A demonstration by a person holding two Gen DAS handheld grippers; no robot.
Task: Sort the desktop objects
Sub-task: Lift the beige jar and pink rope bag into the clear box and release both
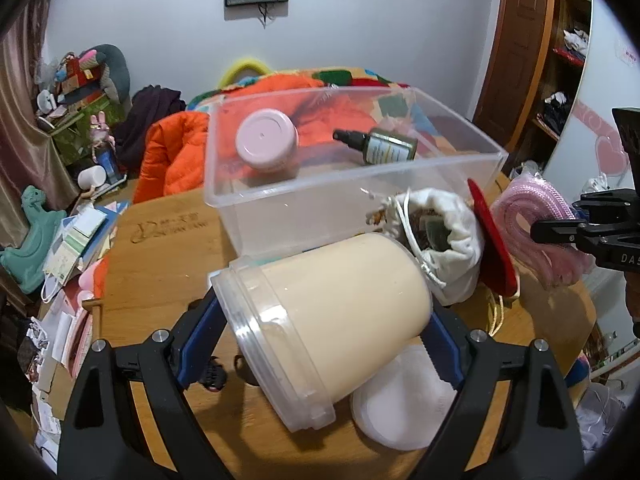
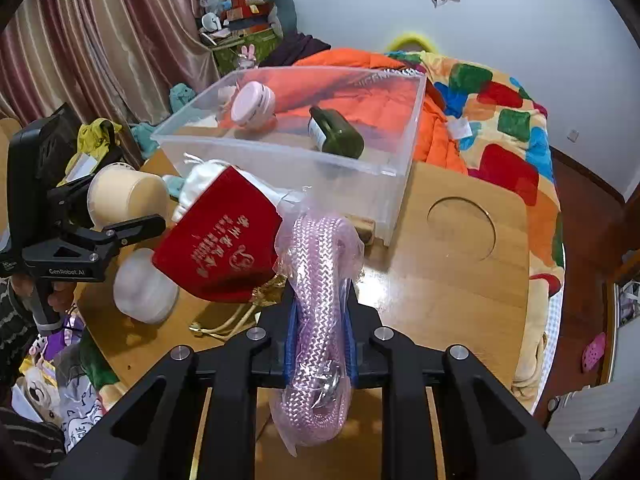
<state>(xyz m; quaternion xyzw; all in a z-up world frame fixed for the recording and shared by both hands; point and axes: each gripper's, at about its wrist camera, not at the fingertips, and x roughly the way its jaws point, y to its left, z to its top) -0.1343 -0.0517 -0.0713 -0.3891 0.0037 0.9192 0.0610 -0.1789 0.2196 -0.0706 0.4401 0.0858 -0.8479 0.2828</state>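
Note:
My left gripper (image 1: 320, 344) is shut on a cream plastic tub (image 1: 320, 320) with a clear lid, held tilted above the wooden table (image 1: 160, 264); it also shows in the right wrist view (image 2: 124, 196). My right gripper (image 2: 320, 312) is shut on a bagged pink rope (image 2: 316, 264), also seen in the left wrist view (image 1: 536, 228). A clear storage bin (image 1: 352, 188) ahead holds a pink-lidded jar (image 1: 266, 138) and a dark green spray bottle (image 1: 384, 146).
A white drawstring pouch (image 1: 448, 248), a red pouch (image 2: 224, 240) and a white round lid (image 1: 400, 400) lie on the table by the bin. Papers and boxes (image 1: 76, 248) crowd the left edge. A bed with an orange jacket (image 2: 360, 92) lies beyond.

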